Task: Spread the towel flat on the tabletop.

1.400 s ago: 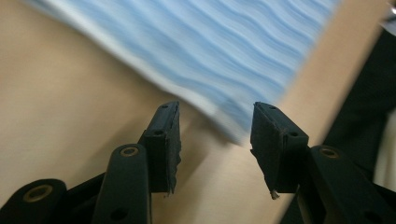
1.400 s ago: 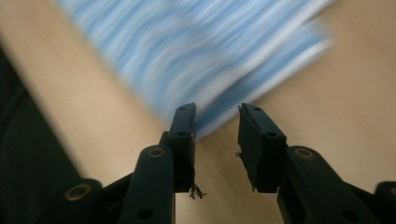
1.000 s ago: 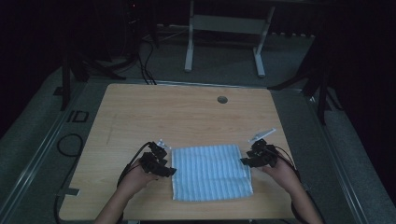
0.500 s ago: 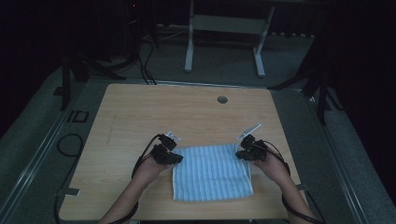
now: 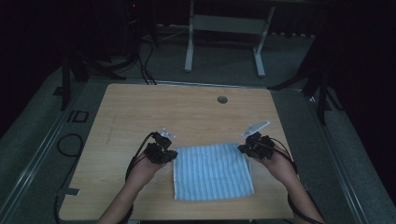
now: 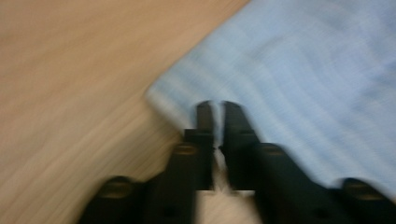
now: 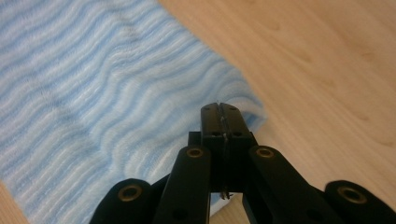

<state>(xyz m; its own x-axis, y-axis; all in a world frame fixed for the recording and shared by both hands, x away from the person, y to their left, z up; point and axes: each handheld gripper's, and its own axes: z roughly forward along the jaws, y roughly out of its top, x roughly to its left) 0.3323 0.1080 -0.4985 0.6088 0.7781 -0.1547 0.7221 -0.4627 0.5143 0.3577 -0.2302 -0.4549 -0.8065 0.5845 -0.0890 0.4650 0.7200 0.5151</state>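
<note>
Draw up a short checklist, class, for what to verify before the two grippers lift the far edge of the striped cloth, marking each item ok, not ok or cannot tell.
1. Right gripper shut on the far right corner of the light blue striped cloth: ok.
2. Left gripper pinching the far left corner: cannot tell; the left gripper view is blurred, and a thin gap shows between its fingers, which have just been opening slightly.
3. Cloth lies flat, unfolded, on the pale wooden table: ok.
4. Table beyond the cloth free for a fold: ok.
5. Near edge of the cloth inside the table's edge: ok.
</note>
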